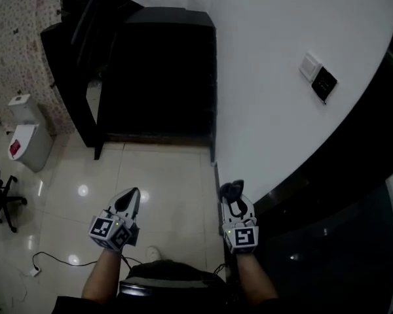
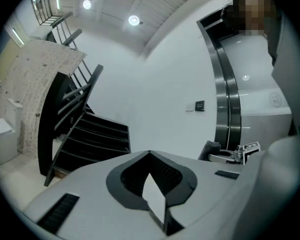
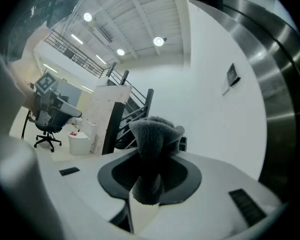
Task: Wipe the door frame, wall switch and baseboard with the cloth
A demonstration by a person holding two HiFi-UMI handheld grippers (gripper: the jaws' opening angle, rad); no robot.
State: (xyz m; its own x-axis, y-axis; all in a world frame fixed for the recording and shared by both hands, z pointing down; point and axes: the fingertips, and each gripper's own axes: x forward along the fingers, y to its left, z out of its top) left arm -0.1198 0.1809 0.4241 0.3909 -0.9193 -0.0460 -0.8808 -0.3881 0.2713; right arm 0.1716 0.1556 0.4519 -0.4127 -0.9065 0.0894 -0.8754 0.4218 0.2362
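Grippers, pair, held low and level over the floor, marker cubes toward the person. Left gripper (image 1: 130,198): jaws brought together at the tips, nothing between them, pointing toward the staircase. Right gripper (image 1: 232,198): jaws clamped on the cloth (image 1: 231,190), close beside the foot of the wall. Wall (image 1: 268,51): white, plain, the largest surface, running from the staircase to the frame. Floor (image 1: 164,182): pale glossy tiles with lamp reflections. Staircase (image 1: 157,70): black, open treads with a black rail, standing against the wall's far end; clearer in the left gripper view (image 2: 90,134). Frame (image 1: 340,156): dark curved band at the right of the wall, shown as brushed metal in the right gripper view (image 3: 280,59). Speckled panel (image 1: 19,38): light, patterned, at upper left behind the staircase. Bin (image 1: 27,142): white, with a red patch on its lid, at the foot of the speckled panel. Chair (image 1: 3,201): black, on castors, at the left edge. Cable (image 1: 52,259): thin, dark, trailing over the tiles at lower left. Switch (image 1: 310,65): white plate high on the wall near the frame, well apart from both grippers. Black panel (image 1: 324,83): small, touching the switch on the frame side. Cloth, further detail: grey, fluffy, bunched, rising above the jaw tips in the right gripper view (image 3: 152,139).
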